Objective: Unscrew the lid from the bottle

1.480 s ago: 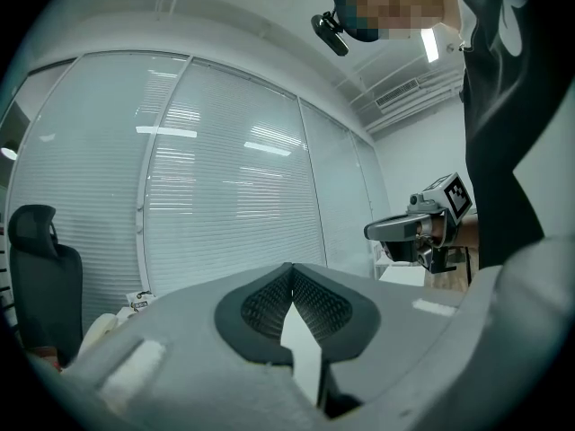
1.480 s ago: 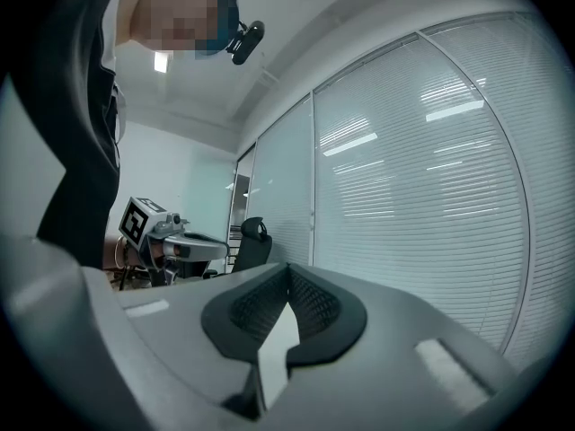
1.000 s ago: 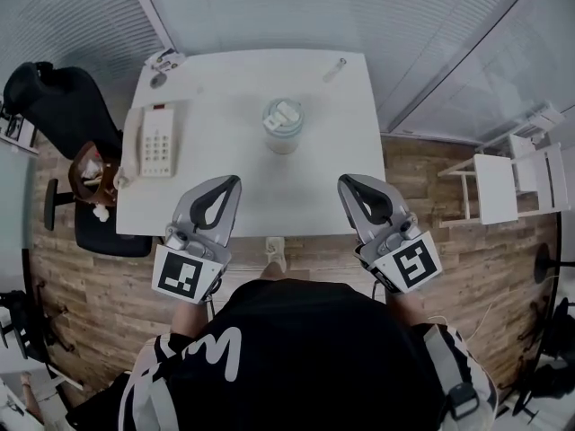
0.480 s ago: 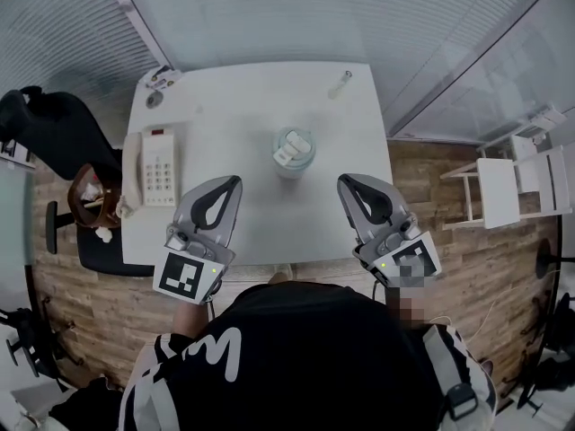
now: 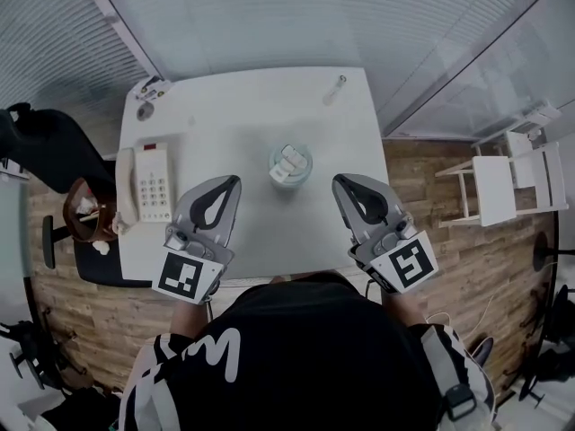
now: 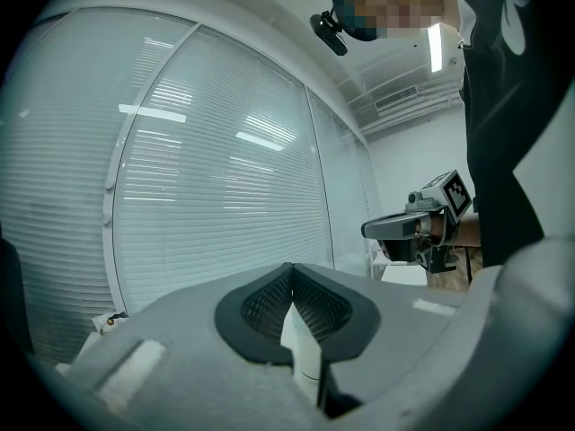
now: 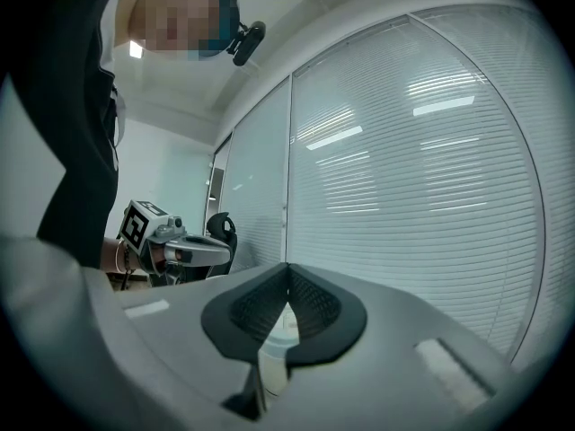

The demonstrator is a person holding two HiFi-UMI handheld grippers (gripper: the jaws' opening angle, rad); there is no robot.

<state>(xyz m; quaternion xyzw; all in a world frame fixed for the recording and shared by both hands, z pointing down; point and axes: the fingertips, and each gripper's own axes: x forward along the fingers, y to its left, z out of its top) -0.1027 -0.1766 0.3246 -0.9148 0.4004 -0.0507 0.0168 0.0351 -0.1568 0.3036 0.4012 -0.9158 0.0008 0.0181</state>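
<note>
A pale green bottle (image 5: 290, 164) with a white flip lid stands upright near the middle of the white table (image 5: 234, 106). My left gripper (image 5: 235, 180) hovers over the table's near left part, its jaws shut with nothing between them. My right gripper (image 5: 337, 181) is held level over the near right part, also shut and empty. The bottle lies between the two tips, a little beyond them, touched by neither. In the left gripper view my left gripper (image 6: 289, 268) points at the blinds, and the right gripper (image 6: 415, 227) shows at the right. In the right gripper view the bottle (image 7: 280, 335) shows through my right gripper (image 7: 287, 268).
A white desk phone (image 5: 151, 187) lies at the table's left edge. Small items (image 5: 146, 90) sit at the far left corner and a small object (image 5: 339, 84) near the far right corner. A black chair (image 5: 45, 146) stands left, a white stand (image 5: 503, 182) right; blinds behind.
Both grippers, still shut, have moved forward over the table toward the bottle, which now sits closer between their tips. The view has shifted with the person.
</note>
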